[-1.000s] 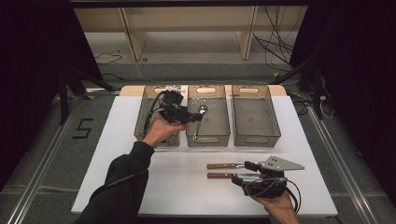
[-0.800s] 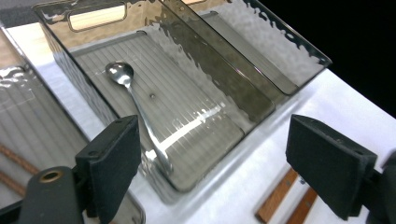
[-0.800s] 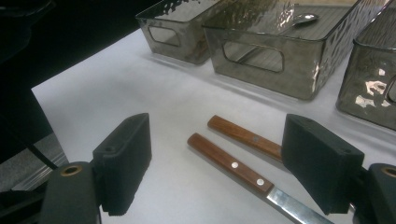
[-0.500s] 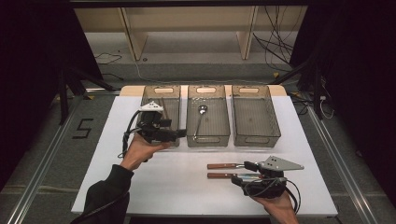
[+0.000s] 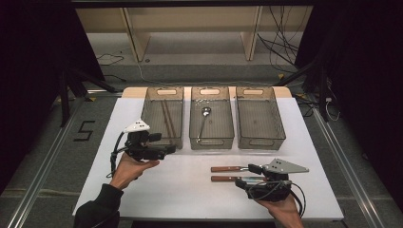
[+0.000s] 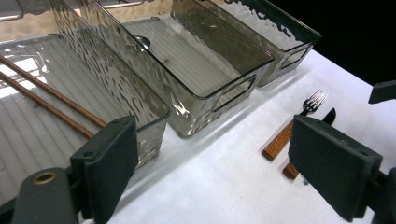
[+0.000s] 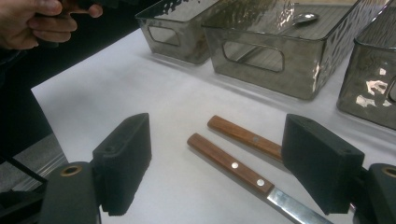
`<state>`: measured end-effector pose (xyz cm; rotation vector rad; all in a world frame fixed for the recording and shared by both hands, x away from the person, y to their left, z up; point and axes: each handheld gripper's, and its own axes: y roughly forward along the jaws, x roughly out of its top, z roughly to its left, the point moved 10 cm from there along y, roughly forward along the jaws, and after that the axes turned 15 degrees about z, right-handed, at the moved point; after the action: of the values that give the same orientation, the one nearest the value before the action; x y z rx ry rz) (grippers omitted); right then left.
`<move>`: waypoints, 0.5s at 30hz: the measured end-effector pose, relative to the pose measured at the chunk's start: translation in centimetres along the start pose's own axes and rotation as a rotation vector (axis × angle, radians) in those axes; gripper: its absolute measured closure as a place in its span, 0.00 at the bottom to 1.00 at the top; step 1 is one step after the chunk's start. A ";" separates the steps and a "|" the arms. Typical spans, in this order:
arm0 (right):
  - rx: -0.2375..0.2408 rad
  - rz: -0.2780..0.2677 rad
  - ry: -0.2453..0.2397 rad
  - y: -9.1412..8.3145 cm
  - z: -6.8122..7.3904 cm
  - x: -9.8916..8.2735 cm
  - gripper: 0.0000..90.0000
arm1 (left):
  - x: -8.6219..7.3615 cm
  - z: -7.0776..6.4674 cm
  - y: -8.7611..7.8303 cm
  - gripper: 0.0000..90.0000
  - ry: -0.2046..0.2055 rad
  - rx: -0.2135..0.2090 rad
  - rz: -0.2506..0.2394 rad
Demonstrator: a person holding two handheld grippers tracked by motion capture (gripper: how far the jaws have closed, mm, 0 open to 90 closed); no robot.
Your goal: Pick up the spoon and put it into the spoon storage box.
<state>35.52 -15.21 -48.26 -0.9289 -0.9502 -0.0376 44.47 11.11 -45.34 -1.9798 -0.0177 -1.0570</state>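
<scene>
Left hand-held gripper is out in front of the left bin, jaws spread wide, nothing between them. From its own view, the two black pads stand far apart over bare white table, with that bin's near corner just behind the left pad. And the jaws have just been opening a touch more, empty all the way.

Over to the right hand-held gripper, parked low at the near edge of the table, cradled in the person's right hand. Jaws spread here too. In its own view the pads sit either side of two wooden handles, gripping neither one.

Those handles belong to the knife, nearer the person, blade running back under the gripper, and the fork, lying just beside it and parallel, tines showing clearly in the left gripper view. Both flat on the table, handles pointing toward the person's left.

Further out, three smoky clear bins in a row across the far half of the table. The left one holds a pair of brown chopsticks laid lengthwise. The middle bin has a spoon, bowl toward the far end. The right bin lies bare inside.
</scene>
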 end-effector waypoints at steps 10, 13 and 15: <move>-0.007 0.004 -0.007 -0.1 -0.2 0.2 0.28 | -2.2 -0.9 -0.3 0.18 0.008 0.002 0.004; -0.013 -0.001 -0.013 -0.3 -0.5 0.5 0.28 | -2.9 -1.0 -0.4 0.18 0.008 0.002 -0.003; -0.018 0.002 -0.019 -0.4 -0.7 0.8 0.28 | -3.4 -1.0 -0.5 0.18 0.008 0.002 -0.004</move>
<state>36.34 -15.68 -47.67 -0.9480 -0.9684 -0.0358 41.43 11.92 -47.09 -1.9741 -0.0182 -1.0668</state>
